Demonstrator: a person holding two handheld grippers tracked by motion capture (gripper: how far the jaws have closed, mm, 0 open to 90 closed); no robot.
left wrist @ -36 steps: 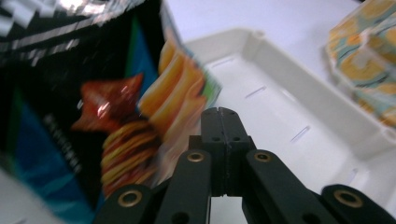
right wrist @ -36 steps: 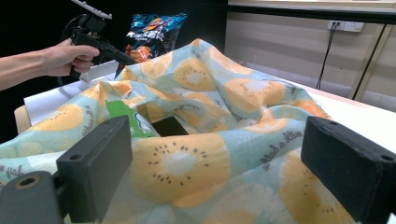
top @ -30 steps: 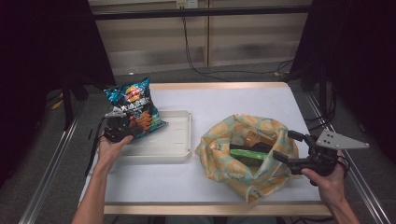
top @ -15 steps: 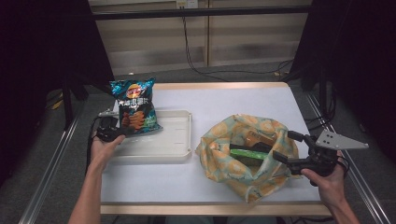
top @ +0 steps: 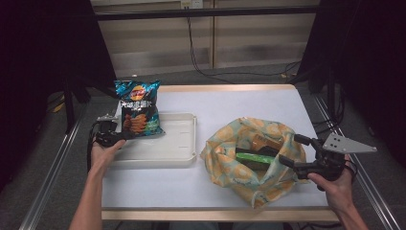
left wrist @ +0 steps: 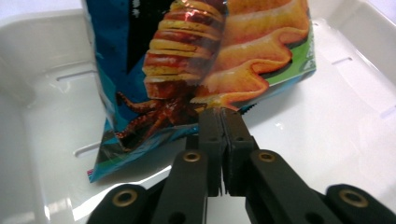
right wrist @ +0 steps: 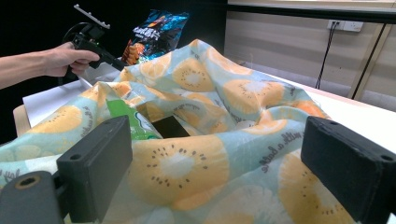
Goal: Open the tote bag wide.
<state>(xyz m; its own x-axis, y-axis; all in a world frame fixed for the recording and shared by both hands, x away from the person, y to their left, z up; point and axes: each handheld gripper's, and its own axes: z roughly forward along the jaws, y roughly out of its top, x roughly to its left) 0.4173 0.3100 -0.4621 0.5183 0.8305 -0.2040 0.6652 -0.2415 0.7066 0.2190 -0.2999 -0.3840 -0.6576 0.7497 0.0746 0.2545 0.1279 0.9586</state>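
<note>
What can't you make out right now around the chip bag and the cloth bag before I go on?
- Chip bag: its top is cut off by the upper edge of the left gripper view; its bottom corner is covered by the left gripper.
- Cloth bag: in the high view its folds hide most of the green packet and brown item.
- Tray: the chip bag hides its far left corner in the high view.

One chip bag [top: 138,108], one tray [top: 179,139], one tote [top: 249,167]

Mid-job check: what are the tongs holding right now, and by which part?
Left tongs pinch the blue crisp bag by its bottom edge, standing in the white plastic tray. Right tongs are open at the fruit-print cloth bag, holding nothing.
</note>
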